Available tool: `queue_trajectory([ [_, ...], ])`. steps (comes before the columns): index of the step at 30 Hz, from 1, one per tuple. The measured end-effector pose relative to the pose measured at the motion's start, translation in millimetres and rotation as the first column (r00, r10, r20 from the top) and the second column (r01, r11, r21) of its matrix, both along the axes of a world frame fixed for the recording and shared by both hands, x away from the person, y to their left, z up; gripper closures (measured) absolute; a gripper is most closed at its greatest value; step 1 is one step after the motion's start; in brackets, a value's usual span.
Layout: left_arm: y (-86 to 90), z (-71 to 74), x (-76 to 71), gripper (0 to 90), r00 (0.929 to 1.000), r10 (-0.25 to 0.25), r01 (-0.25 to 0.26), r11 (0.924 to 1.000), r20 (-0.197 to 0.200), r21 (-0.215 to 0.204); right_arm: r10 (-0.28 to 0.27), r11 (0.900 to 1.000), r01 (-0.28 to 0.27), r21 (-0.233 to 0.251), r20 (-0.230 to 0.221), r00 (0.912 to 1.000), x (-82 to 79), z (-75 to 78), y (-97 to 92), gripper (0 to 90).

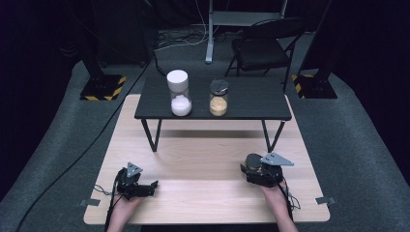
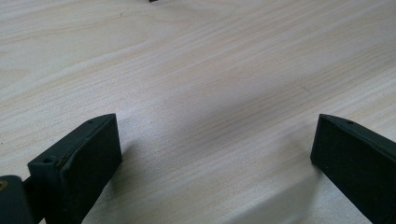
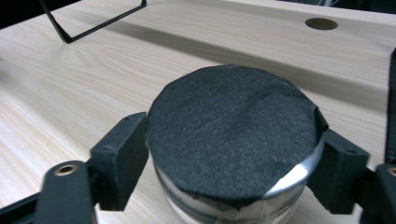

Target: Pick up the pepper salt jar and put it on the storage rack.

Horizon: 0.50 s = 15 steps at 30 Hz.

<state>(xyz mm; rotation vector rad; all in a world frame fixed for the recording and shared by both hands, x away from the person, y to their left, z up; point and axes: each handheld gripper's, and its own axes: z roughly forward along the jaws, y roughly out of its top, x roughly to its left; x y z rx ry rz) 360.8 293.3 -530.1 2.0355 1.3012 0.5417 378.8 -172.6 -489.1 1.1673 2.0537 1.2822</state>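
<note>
While the left gripper [image 1: 145,189] is held low over the near left part of the wooden table [image 1: 203,169], its jaws are seen spread wide in the left gripper view, with only bare wood between them. On the small black table [image 1: 251,99] further back, a jar of white powder [image 1: 179,93] is placed at the left and a jar of yellowish powder [image 1: 218,98] just to its right. At the near right, the right gripper [image 3: 233,158] is closed around a round jar with a black-covered lid [image 3: 233,135]; both pads are pressed on its sides. This jar is standing on the wooden table.
</note>
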Motion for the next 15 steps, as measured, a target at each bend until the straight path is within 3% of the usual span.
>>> queue_trajectory([
  [3,0.0,0.0,0.0,1.4,1.0,0.0,0.0,1.0,0.0,0.0,-0.003,1.0,0.003,-0.005,0.01,0.9999,0.7,-0.6,-1.3,30.2],
  [15,0.0,0.0,0.0,1.4,1.0,0.0,0.0,1.0,0.0,0.0,0.007,0.9998,-0.007,-0.016,-0.006,1.0,0.3,3.3,-2.0,30.7],
])
